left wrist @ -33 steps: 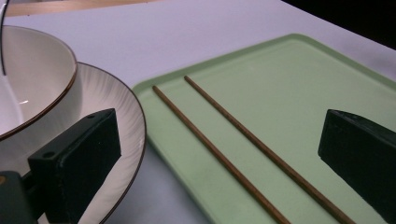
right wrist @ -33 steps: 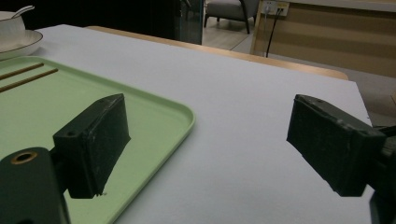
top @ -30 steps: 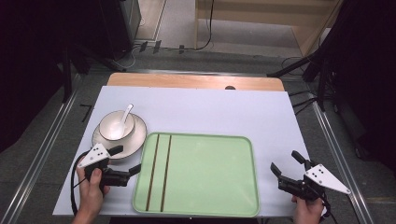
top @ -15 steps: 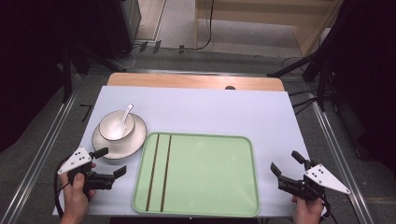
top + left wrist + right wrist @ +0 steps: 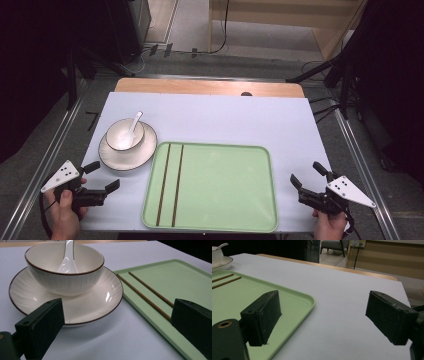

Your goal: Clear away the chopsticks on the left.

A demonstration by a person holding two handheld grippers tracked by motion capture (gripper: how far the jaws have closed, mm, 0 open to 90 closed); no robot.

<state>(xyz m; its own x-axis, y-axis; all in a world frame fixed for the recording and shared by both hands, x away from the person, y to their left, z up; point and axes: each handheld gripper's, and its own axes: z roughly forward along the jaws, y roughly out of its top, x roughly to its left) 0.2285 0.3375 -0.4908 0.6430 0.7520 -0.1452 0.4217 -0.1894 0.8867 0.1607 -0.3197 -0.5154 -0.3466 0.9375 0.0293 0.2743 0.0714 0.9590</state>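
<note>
Facing the white ceramic plate (image 5: 66, 301) under its bowl (image 5: 64, 270), left gripper (image 5: 98, 183) sits nearer, fingers wide apart and empty; right gripper (image 5: 310, 182) likewise, well apart.

The high view sits above the table's near edge, looking forward and down over the whole white surface (image 5: 225, 117). The left gripper view rides low and close at the near-left corner, facing the bowl (image 5: 65, 267) and tray (image 5: 175, 277). The right gripper view looks low from the near-right corner across that same tray (image 5: 262, 290), bowl tiny far off.
</note>
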